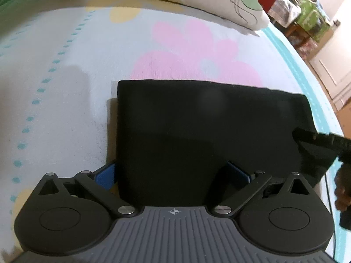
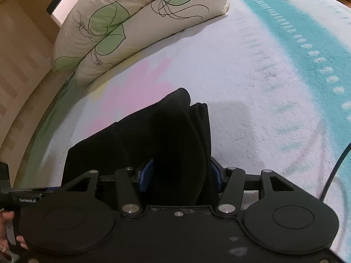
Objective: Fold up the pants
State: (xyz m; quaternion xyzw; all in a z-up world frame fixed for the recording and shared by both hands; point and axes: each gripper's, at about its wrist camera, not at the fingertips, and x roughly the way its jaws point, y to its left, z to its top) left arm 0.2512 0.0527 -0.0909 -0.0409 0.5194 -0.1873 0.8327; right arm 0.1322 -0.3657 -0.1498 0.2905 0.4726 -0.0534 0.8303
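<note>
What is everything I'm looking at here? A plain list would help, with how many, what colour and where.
Folded black fabric pants: one, black, lying on the bed cover between the fingers of both tools.
Fleecy bed cover: one, white with pink flower, yellow patches and teal dotted stripes, spread under everything.
Cream pillow with green leaf print: one folded or two stacked, I cannot tell which, at the head of the bed.
Wooden headboard: one, light brown, behind the pillow.
Cluttered boxes: number unclear, green and mixed, beyond the bed's far corner.
Left tool: one, black with blue pads, jaws wide over the pants' edge.
Right tool: one, black with blue pads, jaws around bunched pants layers.
Hand: partly seen, holding the right tool.
</note>
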